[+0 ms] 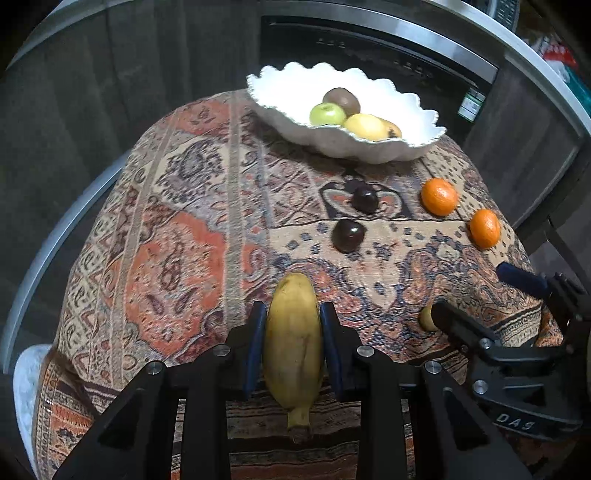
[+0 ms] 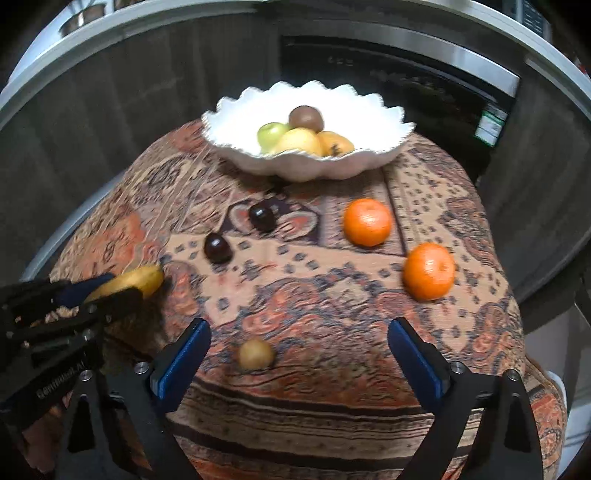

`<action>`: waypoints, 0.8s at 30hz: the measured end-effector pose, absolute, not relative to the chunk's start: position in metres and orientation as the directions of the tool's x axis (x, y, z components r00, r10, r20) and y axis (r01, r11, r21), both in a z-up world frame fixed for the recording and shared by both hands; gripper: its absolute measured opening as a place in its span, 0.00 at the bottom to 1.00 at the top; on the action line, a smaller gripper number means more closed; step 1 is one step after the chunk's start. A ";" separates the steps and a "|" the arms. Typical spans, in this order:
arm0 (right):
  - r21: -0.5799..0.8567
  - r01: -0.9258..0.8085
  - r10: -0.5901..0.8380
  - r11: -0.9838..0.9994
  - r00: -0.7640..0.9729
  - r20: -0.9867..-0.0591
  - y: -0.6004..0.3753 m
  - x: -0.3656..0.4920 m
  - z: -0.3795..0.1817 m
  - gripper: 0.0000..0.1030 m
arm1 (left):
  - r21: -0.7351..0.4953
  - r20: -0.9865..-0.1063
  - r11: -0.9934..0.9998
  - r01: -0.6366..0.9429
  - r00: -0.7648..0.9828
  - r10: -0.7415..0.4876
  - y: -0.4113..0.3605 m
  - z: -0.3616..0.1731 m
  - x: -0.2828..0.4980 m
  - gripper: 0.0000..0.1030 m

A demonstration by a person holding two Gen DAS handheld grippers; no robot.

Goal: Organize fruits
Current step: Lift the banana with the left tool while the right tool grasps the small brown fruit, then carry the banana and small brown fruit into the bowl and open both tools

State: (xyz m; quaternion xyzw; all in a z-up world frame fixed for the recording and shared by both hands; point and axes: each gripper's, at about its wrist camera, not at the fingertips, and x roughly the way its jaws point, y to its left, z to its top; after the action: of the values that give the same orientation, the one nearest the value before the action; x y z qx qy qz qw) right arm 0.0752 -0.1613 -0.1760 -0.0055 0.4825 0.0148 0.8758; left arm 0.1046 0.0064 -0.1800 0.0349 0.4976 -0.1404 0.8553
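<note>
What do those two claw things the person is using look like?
Each is a two-finger tool of matte black angular bars joined by silver bolts. The fingers end in flat blue pads. The left gripper shows pale lettering on its body in the right view, too blurred to read; the right gripper shows "DAS" in the left view. No cables or sleeves are visible.

Home kitchen: built-in oven (image 1: 369, 55), counter (image 2: 110, 22).

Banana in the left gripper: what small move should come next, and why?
Probably carry the banana up and forward toward the white bowl at the far side of the table. The left gripper is shut on it, both pads pressing its sides, and the bowl has bare space left of the green apple. The dark plums lie along the path, so lift over them.
</note>
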 end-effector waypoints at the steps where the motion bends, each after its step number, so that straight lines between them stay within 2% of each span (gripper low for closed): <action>1: 0.004 -0.041 0.025 0.999 0.523 -0.852 -0.159 0.076 -0.180 0.85 | -0.081 -0.865 0.960 0.268 0.459 -0.202 0.008 -0.182 0.105 0.29; 6: 0.012 -0.059 0.038 0.998 0.474 -0.880 -0.155 0.079 -0.196 0.72 | -0.087 -0.876 0.962 0.260 0.439 -0.198 0.010 -0.189 0.105 0.29; 9: 0.018 -0.068 0.047 0.998 0.454 -0.890 -0.154 0.080 -0.203 0.60 | -0.086 -0.877 0.961 0.262 0.438 -0.197 0.010 -0.190 0.105 0.29; 11: 0.024 -0.076 0.055 0.997 0.439 -0.897 -0.152 0.081 -0.207 0.45 | -0.089 -0.879 0.961 0.260 0.434 -0.199 0.010 -0.191 0.105 0.29; 13: 0.024 -0.083 0.059 0.996 0.440 -0.896 -0.151 0.081 -0.209 0.41 | -0.088 -0.879 0.961 0.261 0.434 -0.198 0.010 -0.191 0.105 0.29; 15: 0.030 -0.100 0.071 0.995 0.443 -0.893 -0.149 0.081 -0.209 0.33 | -0.087 -0.878 0.961 0.261 0.435 -0.198 0.010 -0.191 0.105 0.29; 16: 0.032 -0.104 0.075 0.994 0.446 -0.892 -0.148 0.080 -0.208 0.25 | -0.088 -0.878 0.961 0.261 0.435 -0.198 0.010 -0.191 0.105 0.29; 24: 0.053 -0.081 0.086 0.995 0.487 -0.869 -0.157 0.081 -0.193 0.24 | -0.090 -0.861 0.959 0.269 0.462 -0.210 0.007 -0.180 0.103 0.28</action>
State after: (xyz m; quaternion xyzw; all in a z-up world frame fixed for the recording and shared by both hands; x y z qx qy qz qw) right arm 0.0807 -0.1566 -0.1933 0.0025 0.5042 0.0483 0.8623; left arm 0.1031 0.0075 -0.1795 0.0294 0.4992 -0.1403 0.8546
